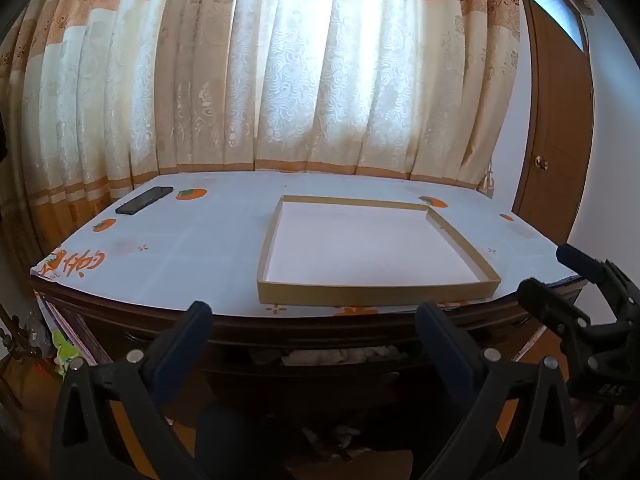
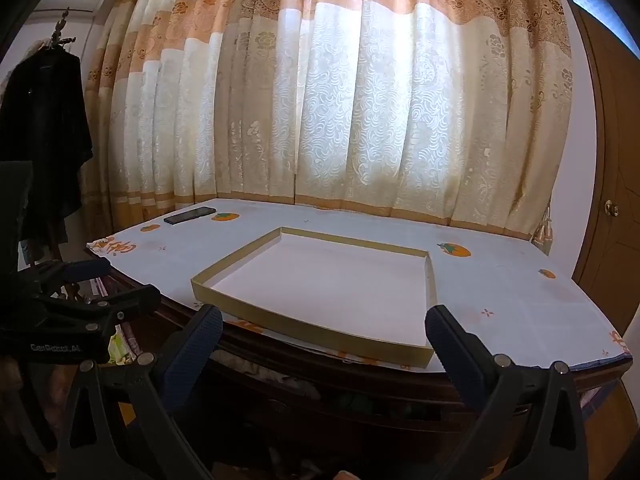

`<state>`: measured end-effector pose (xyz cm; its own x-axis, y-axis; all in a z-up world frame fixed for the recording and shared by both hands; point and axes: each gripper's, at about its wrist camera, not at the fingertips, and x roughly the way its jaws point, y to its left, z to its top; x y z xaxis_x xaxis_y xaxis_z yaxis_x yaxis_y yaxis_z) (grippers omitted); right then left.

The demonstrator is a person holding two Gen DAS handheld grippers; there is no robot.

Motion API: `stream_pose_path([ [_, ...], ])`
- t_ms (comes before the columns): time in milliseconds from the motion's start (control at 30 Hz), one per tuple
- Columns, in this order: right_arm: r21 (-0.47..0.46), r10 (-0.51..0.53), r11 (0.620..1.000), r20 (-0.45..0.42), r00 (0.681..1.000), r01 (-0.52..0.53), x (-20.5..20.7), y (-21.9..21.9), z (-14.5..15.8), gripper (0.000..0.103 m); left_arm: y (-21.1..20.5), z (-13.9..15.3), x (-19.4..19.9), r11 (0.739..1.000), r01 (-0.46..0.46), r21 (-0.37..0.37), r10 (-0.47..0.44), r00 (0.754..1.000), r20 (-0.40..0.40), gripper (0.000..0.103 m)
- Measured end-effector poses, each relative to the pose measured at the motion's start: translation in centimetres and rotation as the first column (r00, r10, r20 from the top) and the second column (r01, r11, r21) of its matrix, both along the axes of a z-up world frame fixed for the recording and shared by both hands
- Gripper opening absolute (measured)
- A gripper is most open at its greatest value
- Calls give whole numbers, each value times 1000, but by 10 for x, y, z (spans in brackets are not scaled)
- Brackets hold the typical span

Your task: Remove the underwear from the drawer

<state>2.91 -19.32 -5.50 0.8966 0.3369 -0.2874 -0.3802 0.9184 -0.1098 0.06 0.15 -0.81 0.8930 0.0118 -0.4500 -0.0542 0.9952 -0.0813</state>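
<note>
Your table [image 1: 168, 322] is dark polished wood under a smooth, faintly shiny printed cover [image 1: 208, 248]. The shallow tray [image 1: 376, 294] near its front edge looks like matt tan cardboard with a white paper floor. At the far left corner lies a glossy black phone [image 1: 144, 200]. Behind hangs embossed curtain cloth [image 1: 280, 80]. Soft crumpled fabric [image 1: 332, 356] shows in the drawer [image 1: 304, 378].

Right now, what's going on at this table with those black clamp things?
A person holds two black two-finger grippers, the left gripper and the right gripper, both open and empty, in front of a dark wooden table. Its drawer is slightly open, with pale cloth showing inside. On the table, a shallow tan cardboard tray and a black phone lie untouched. Nothing has been taken out yet.
</note>
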Motion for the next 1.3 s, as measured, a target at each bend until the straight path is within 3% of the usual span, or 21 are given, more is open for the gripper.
stream_pose_path([
  [1300,-3,-7,1000,5,1000,7,-2,2,-5,103,-1,5,0,1000,-4,1,4,1000,-2,103],
])
